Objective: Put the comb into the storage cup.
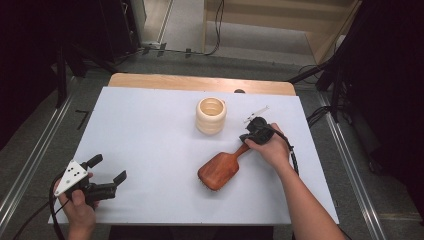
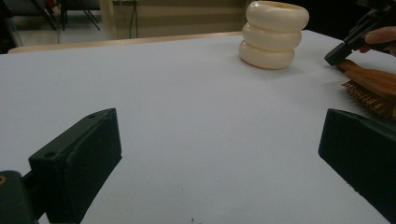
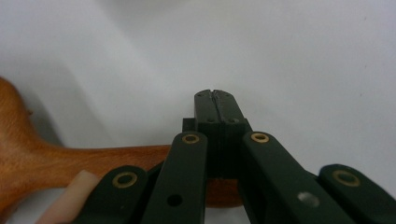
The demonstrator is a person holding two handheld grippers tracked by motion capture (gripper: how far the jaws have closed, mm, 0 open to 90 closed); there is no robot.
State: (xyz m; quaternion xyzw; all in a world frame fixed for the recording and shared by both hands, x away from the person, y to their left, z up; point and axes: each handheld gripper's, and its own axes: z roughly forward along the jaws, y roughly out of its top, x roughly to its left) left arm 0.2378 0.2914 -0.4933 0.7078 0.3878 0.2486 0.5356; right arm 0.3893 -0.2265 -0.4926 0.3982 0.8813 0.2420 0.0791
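Observation:
A wooden paddle hairbrush [image 1: 218, 170] lies bristles down right of the table's middle, its handle pointing toward the far right. My right gripper [image 1: 248, 137] sits at the handle's end. In the right gripper view its jaws [image 3: 215, 100] are pressed together with nothing between the tips, and the brush handle [image 3: 93, 161] passes underneath them. My left gripper [image 1: 107, 170] is held at the near left, open and empty, with its jaws wide apart [image 2: 219, 154]. It faces the hairbrush [image 2: 373, 86] and the right gripper [image 2: 343, 49].
A cream ribbed cup [image 1: 211, 116] stands upright behind the brush, close to the right hand; the cup [image 2: 273, 35] also appears far off in the left gripper view. The white table sheet [image 1: 150, 140] ends at a wooden strip [image 1: 200, 82] at the back.

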